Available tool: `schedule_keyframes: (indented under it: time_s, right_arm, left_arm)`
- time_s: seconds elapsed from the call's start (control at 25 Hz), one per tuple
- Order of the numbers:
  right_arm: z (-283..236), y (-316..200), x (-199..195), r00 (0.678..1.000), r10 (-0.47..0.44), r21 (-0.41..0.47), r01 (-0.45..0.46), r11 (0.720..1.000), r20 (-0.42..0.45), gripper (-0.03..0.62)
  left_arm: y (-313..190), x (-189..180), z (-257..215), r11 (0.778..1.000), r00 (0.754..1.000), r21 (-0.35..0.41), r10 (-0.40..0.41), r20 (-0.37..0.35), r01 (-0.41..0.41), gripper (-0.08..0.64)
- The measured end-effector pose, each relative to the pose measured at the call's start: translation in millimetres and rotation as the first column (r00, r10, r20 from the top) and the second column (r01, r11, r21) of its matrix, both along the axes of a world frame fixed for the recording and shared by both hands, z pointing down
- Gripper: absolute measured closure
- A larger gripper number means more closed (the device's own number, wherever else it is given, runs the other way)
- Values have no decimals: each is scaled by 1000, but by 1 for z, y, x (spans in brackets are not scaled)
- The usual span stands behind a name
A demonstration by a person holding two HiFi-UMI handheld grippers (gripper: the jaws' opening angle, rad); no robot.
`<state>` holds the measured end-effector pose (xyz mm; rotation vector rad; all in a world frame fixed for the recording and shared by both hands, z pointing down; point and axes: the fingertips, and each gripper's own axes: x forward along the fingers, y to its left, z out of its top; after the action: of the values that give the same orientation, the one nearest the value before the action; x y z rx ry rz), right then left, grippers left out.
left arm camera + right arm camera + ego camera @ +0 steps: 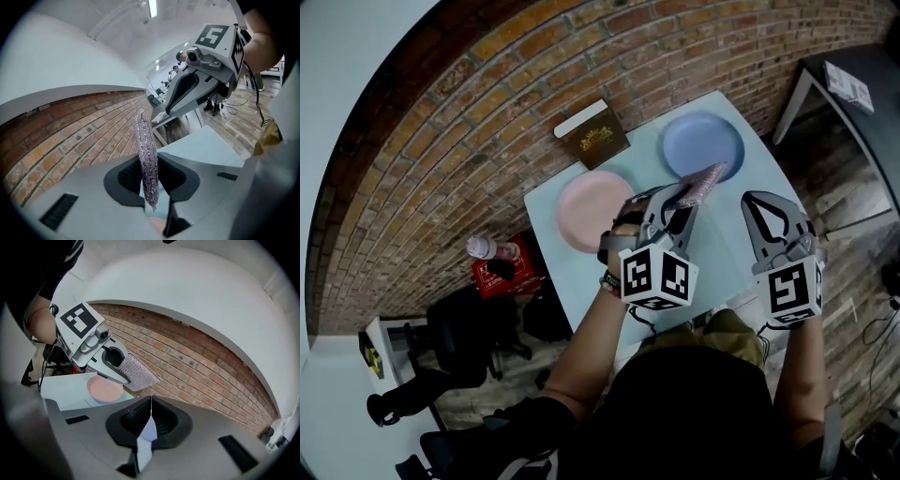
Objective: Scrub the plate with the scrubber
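Note:
The sparkly silver-purple scrubber [707, 181] sticks out of my left gripper [685, 194], which is shut on it and held over the light blue table [724, 234] between two plates. The pink plate [593, 211] lies to its left and the blue plate [703, 145] just beyond it. In the left gripper view the scrubber [146, 150] stands upright between the closed jaws. My right gripper [757, 201] hovers to the right, shut with nothing in it. In the right gripper view the left gripper [123, 376] holds the scrubber [137, 372] above the pink plate [105, 390].
A brown box [592, 134] lies at the table's far left corner by the brick wall [487, 103]. A red crate [502, 272] with a bottle and a black chair [464, 342] stand on the floor to the left. A dark table [853, 84] stands at right.

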<state>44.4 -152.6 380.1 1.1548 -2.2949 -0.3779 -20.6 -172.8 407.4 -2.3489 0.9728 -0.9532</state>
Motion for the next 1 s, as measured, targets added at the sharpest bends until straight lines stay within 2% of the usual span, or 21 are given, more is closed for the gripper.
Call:
schedule_keyframes:
  time_s: [0.24, 0.48, 0.8, 0.92, 1.0]
  right_arm:
    - [11, -15, -5, 999, -23, -21, 22, 1000, -32, 556]
    - [26, -34, -7, 993, -90, -45, 87, 995, -73, 555]
    - [48, -74, 15, 973, -150, -37, 146, 989, -176, 554]
    - [58, -90, 30, 979, -147, -81, 137, 987, -139, 554]
    - [66, -104, 42, 994, -103, -157, 96, 983, -38, 554]
  left_arm:
    - [-14, -4, 8, 1000, 1000, -12, -12, -8, 12, 482]
    - [-33, -3, 19, 998, 999, -25, -51, -4, 51, 482]
    - [-57, 13, 40, 994, 995, -58, -96, 16, 97, 482]
    - [-69, 18, 46, 991, 993, -61, -118, 25, 119, 482]
    - [-76, 21, 50, 989, 991, -66, -133, 23, 135, 480]
